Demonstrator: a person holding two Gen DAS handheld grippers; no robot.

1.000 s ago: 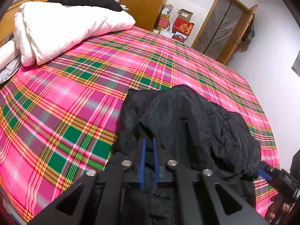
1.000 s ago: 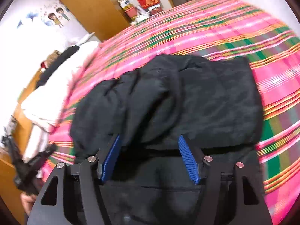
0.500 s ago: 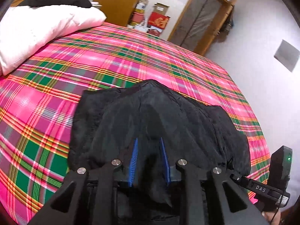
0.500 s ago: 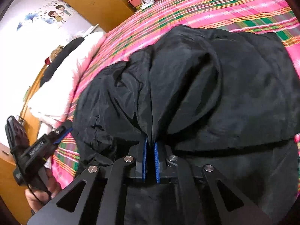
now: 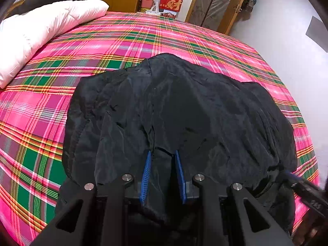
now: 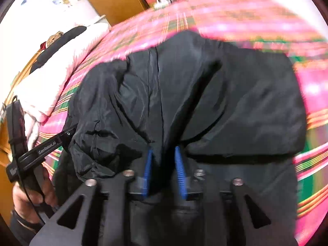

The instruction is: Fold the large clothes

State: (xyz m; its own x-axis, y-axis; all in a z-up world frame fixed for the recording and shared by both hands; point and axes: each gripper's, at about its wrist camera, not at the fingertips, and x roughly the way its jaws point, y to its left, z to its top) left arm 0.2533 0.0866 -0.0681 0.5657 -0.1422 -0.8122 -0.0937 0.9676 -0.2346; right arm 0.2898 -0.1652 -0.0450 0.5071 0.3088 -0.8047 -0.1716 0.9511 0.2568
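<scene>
On the pink plaid bed [image 5: 123,47], my left claw [image 5: 163,153] and right claw [image 6: 164,153], pinched shut half a second ago, now stand parted around the black garment's [image 5: 184,102] near fold, so I judge it released.

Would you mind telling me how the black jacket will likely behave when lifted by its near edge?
The black jacket will probably sag limply; it lies in soft creases. Its slight sheen suggests slippery fabric. It looks light, bunching between the left claw fingers.

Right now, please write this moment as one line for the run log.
step: folding | item: black garment on plaid bed | left gripper: part-open, fabric between fingers | right gripper: same | view: right blurred
</scene>
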